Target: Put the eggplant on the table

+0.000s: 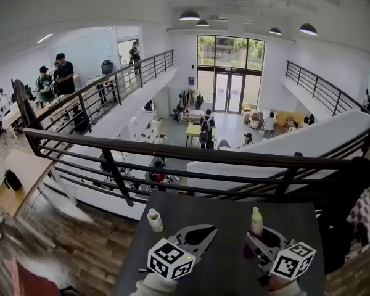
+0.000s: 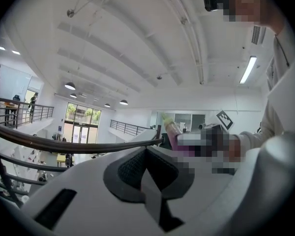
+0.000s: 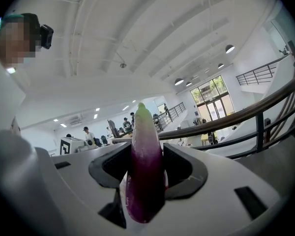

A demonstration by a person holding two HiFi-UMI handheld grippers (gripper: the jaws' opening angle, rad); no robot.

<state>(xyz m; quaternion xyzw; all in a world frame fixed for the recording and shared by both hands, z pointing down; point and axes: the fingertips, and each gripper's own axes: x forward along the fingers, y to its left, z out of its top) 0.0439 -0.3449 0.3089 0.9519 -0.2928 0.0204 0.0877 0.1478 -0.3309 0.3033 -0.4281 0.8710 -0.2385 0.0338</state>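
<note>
Eggplant (image 3: 145, 191) is in the right gripper (image 3: 147, 151), clamped between the two pads, purple body low and pale green tip pointing up. Its long axis stands upright, across the line the jaws point along, so it rises straight out of the grip. From the head view, the eggplant (image 1: 256, 221) hangs over the right half of the dark counter (image 1: 228, 227), well in from the edges.

To the eggplant's left sits the left gripper (image 1: 203, 232), jaws together with nothing between them (its own view shows the pads meeting in a tight V). Further left of the eggplant, near the counter's corner, stands a small pale jar (image 1: 155, 220). Beyond the eggplant runs a dark railing (image 1: 203, 156) with the open hall below.

The right hand has the job, I'd say: the way to the surface is straight down, and the upright pose means the rounded purple end meets the counter first, so it may tip when let go.

What's hard to read is that lower end. The gripper covers it from above, so I can't tell whether it touches the counter or hangs clear. The right gripper view shows no counter at all.
</note>
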